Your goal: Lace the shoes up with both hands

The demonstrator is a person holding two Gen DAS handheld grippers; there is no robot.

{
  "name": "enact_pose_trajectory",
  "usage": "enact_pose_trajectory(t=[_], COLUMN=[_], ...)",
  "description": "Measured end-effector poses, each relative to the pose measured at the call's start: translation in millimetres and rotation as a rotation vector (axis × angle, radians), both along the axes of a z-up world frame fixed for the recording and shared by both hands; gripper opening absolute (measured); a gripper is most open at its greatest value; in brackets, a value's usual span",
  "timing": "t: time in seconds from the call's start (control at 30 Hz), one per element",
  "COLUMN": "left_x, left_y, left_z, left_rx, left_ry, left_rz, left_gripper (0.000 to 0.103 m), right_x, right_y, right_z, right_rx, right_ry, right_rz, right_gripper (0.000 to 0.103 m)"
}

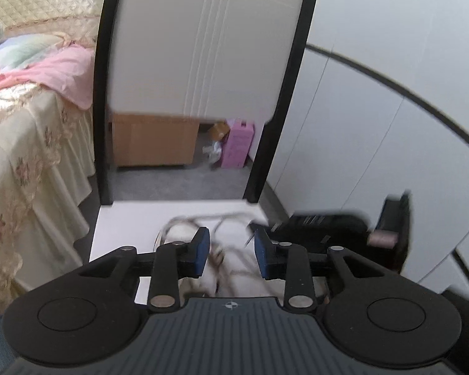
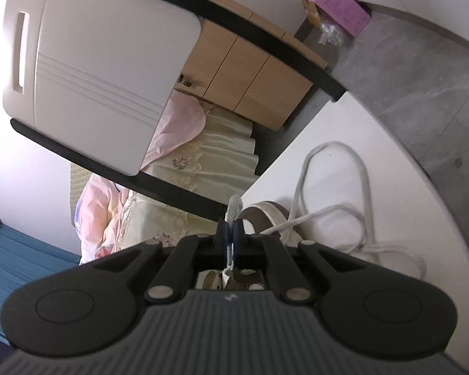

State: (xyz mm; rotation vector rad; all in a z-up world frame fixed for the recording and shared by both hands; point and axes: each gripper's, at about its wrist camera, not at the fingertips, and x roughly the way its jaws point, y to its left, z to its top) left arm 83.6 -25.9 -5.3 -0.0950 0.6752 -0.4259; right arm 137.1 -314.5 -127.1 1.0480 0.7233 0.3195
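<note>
A white shoe (image 1: 234, 268) with brownish trim lies on the white table (image 1: 122, 222), blurred, just below my left gripper (image 1: 231, 247). Its blue pads stand apart and touch nothing; only the shoe's laced top shows in the gap beneath them. The black body of my right gripper (image 1: 328, 228) sits to the right of the shoe. In the right wrist view my right gripper (image 2: 231, 234) is shut on the white shoelace (image 2: 234, 209), whose end pokes out past the fingertips. The rest of the lace (image 2: 331, 168) loops over the table (image 2: 297, 137) beside the shoe's rim (image 2: 265, 215).
A white chair back with a black frame (image 1: 203, 47) rises just behind the table. A bed with a floral cover and pink bedding (image 1: 22, 156) is at the left. A wooden cabinet (image 1: 150, 143) and a pink box (image 1: 237, 147) stand on the grey floor beyond.
</note>
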Motion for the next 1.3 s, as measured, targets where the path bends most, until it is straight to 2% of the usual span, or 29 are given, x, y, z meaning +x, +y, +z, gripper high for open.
enact_pose_trajectory(t=[0.27,0.37,0.5,0.7,0.83,0.97,1.03,1.13,1.23,1.3], left_x=[13,14,18,15,15,10,14,23,30,26], left_y=[-4,-4,4,10,13,9,9,8,14,17], left_z=[9,7,2,6,10,13,5,-23,-50,-63], left_rx=[-0.017,-0.005,-0.028,0.015,0.022,0.043,0.046,0.119,0.152,0.171], left_ry=[0.045,0.049,0.09,0.066,0.053,-0.016,-0.003,0.005,0.051,0.051], left_rz=[0.028,0.042,0.067,0.114,0.135,0.12,0.114,0.121,0.124,0.11], left_gripper=[0.035,0.035,0.035,0.035,0.035,0.035,0.035,0.035,0.036,0.035], right_x=[15,20,24,22,19,17,15,14,12,11], right_y=[33,48,67,73,64,59,58,57,57,56], right_z=[4,4,1,-1,-5,-8,-9,-9,-8,-9], right_rx=[-0.022,-0.052,-0.098,-0.185,-0.188,-0.188,-0.195,-0.208,-0.217,-0.219], right_ry=[-0.025,-0.023,-0.009,0.001,0.015,0.026,0.029,0.026,0.021,0.016], right_rz=[0.098,0.128,0.154,0.127,0.085,0.055,0.046,0.044,0.04,0.037], right_gripper=[0.005,0.005,0.005,0.005,0.005,0.005,0.005,0.005,0.005,0.005])
